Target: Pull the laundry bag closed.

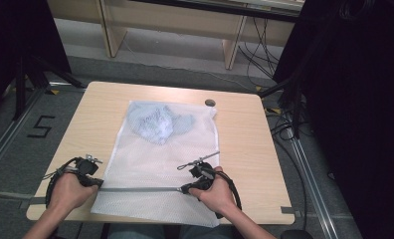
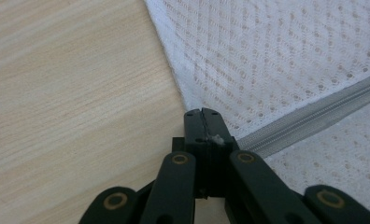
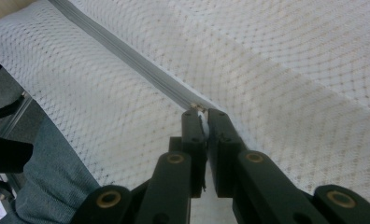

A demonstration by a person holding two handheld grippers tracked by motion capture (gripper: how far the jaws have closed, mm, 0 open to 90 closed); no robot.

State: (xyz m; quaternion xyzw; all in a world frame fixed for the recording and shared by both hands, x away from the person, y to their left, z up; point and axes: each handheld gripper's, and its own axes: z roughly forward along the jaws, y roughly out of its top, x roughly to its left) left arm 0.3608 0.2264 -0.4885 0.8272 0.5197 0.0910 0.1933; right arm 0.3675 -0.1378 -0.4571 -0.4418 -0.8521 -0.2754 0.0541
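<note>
The mesh bag (image 1: 160, 164) lies lengthwise up the frame; its zipper (image 1: 140, 189) runs left-right. The left gripper (image 1: 98, 183) pinches its end, the right gripper (image 1: 183, 188) apparently the pull.

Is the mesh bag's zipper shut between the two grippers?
Shut there: the zipper runs as one closed grey line from left gripper to right gripper; beyond that, cannot tell.

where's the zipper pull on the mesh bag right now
In the high view the zipper pull sits on the grey zipper near the table's front edge, pinched by the right gripper; the left gripper clamps the zipper's opposite end.
</note>
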